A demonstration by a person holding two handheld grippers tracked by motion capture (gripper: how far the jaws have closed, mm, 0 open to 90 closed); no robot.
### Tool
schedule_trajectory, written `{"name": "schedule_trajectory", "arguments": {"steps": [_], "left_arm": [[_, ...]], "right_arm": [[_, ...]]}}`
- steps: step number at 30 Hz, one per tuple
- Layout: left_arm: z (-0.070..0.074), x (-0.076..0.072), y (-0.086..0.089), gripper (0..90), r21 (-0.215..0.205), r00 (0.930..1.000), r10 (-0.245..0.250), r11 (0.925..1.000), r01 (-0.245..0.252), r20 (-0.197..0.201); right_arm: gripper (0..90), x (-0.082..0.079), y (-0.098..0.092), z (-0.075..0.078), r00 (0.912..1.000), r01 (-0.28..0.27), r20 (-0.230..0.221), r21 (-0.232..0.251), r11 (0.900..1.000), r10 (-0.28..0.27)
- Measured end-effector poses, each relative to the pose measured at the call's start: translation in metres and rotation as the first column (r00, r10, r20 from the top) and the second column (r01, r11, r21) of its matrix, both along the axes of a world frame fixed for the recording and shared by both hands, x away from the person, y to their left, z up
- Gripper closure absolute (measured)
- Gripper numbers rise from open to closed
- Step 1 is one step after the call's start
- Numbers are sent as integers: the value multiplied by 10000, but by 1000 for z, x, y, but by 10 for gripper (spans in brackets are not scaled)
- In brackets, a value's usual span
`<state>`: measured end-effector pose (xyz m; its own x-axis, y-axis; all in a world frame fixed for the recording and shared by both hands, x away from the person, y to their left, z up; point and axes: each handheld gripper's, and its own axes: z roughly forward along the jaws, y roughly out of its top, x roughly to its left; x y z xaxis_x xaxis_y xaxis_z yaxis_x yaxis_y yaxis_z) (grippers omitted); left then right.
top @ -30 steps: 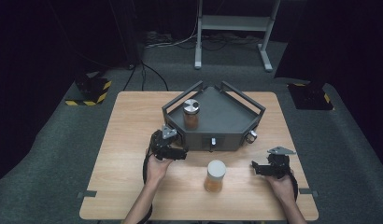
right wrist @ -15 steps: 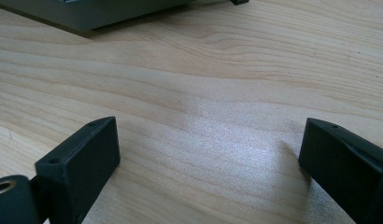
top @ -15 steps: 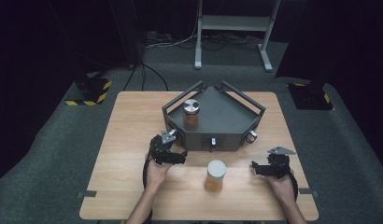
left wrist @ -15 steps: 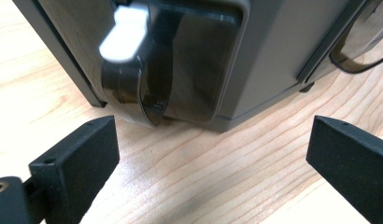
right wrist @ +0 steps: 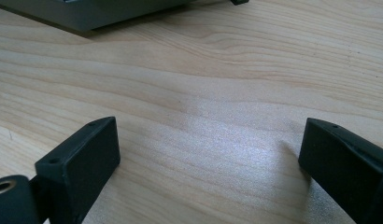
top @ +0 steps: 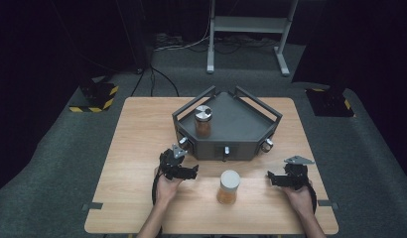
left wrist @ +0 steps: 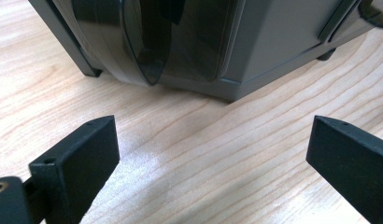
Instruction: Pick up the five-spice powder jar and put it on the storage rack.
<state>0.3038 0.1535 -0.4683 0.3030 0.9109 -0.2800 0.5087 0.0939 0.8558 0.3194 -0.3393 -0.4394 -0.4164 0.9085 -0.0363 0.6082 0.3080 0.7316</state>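
A dark grey five-sided tray [top: 241, 131] with raised rails stands mid-table. On its left part stands a jar [top: 203, 121] of amber contents with a metal lid. A second amber jar [top: 228, 186] with a white lid stands on the wood in front of the tray, between my hands. My left gripper [top: 191, 172] rests left of that jar, open, jaws wide with bare wood between them; the tray's front wall [left wrist: 255, 51] looms close ahead in the left gripper view. My right gripper [top: 271, 179] lies right of the jar, open, nothing between its jaws.
The wooden table [top: 137, 144] has free room at left and right of the tray. Small knobs [top: 266, 144] stick out of the tray's front corners. Beyond the table a metal stand [top: 248, 25] and cables lie on the dark floor.
My left gripper has shifted slightly toward the white-lidded jar. The right gripper and both jars stay where they were.
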Motion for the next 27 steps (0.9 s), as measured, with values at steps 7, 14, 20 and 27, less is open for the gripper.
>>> {"name": "schedule_trajectory", "arguments": {"steps": [7, 14, 20, 27], "left_arm": [[-7, 0, -3, 27, 97, 9999, 57, 9999, -56, -105], [-13, -1, -5, 27, 250, 9999, 101, 9996, -98, -129], [-19, -4, -8, 27, 269, 9998, 221, 9994, -221, 4], [-23, -3, -10, 27, 460, 9998, 121, 9989, -115, -129]], "right_arm": [[51, 0, 0, 0, 10000, 6, -1, 3, 10000, -6], [51, 0, 0, 0, 10000, 18, -12, -4, 10000, -18], [51, 0, 0, 0, 10000, 19, -12, -4, 10000, -19], [51, 0, 0, 0, 10000, 26, -12, -7, 10000, -26]]}}
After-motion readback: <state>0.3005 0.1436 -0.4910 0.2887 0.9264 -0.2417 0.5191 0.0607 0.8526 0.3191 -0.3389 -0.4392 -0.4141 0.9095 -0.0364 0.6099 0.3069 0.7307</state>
